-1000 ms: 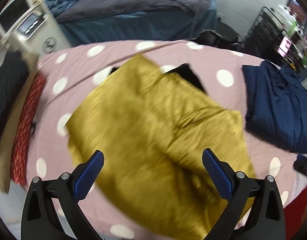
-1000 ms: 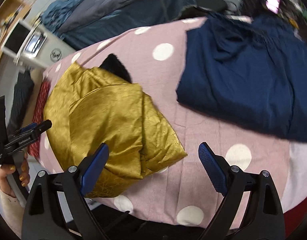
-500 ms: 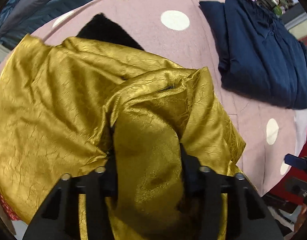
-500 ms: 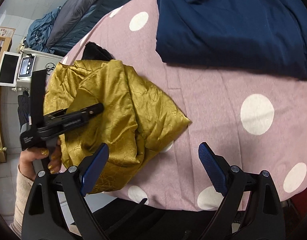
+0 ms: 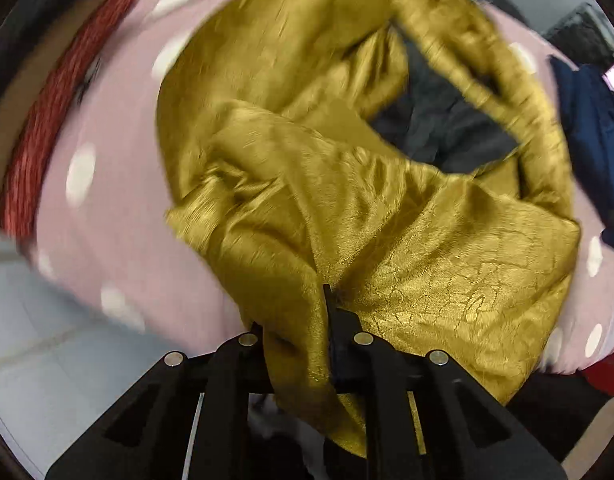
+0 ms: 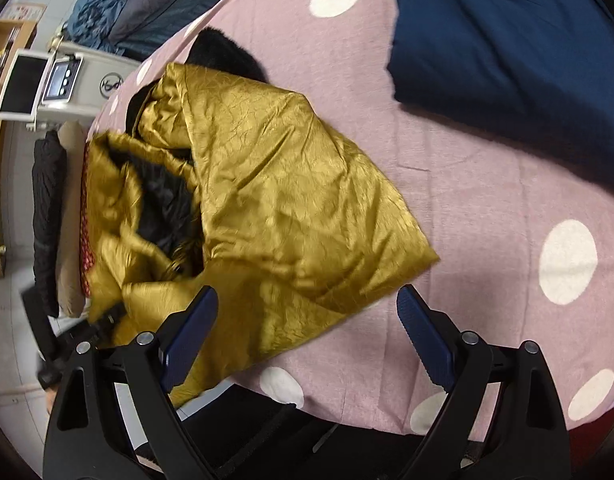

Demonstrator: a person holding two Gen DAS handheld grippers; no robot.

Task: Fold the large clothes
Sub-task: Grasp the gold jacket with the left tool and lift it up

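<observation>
Your left gripper is clamped on the slick, limp gold garment, right gripper gapes empty; judging by the sheen it'll slide, so pinch the near edge.

- Gold garment is now clamped in the left gripper, whose jaws were spread a second ago.
- One edge is pulled open, and black lining is exposed.
- Right gripper is brought closer to the cloth.

Even indoor light; left wrist view smears with motion blur beyond the jaws; fisheye bends both views' edges
</observation>
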